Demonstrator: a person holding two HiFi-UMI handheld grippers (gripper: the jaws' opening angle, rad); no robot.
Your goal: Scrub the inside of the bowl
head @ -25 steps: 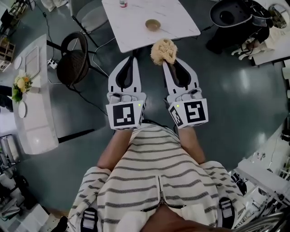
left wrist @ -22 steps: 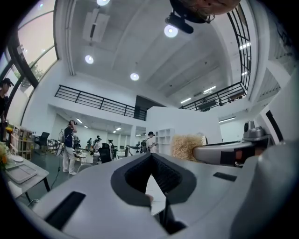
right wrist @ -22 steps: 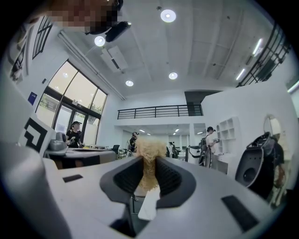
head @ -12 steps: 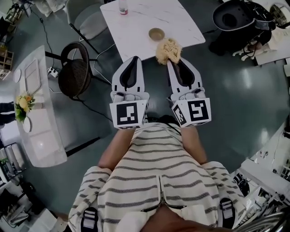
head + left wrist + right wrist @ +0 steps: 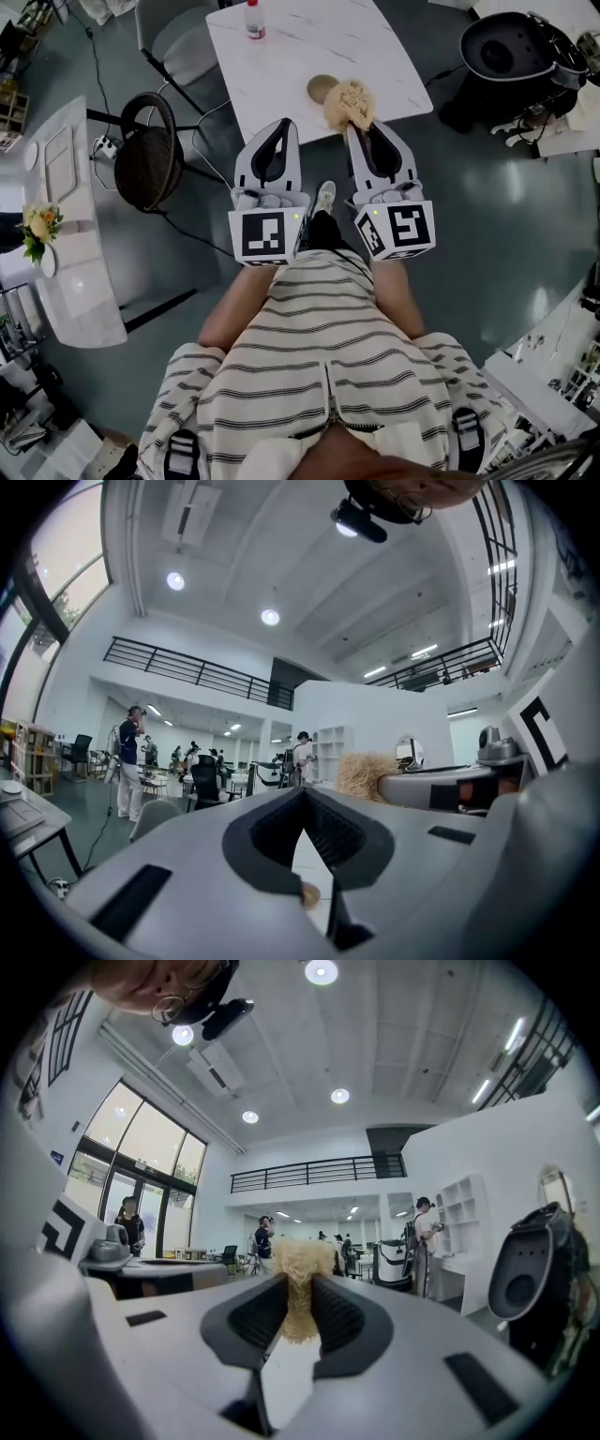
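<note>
Tan shaggy scrubber (image 5: 349,101) in clenched right tool (image 5: 360,125); left tool (image 5: 284,123) clenched empty; round, perhaps wooden bowl (image 5: 319,87).

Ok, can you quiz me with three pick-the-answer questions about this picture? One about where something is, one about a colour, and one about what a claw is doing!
1. Where is the small round tan bowl?
A) on the white marble table
B) on the floor
C) under the table

2. What colour is the cap of the small bottle?
A) red
B) blue
C) green

3. What is the right claw doing?
A) hanging open
B) shut on the fluffy tan fibre scrubber
C) shut on the bowl

Answers:
1. A, as the head view shows the bowl sitting on the tabletop.
2. A, as the cap on top is plainly red.
3. B, as the right gripper view shows the scrubber pinched between the jaws.
</note>
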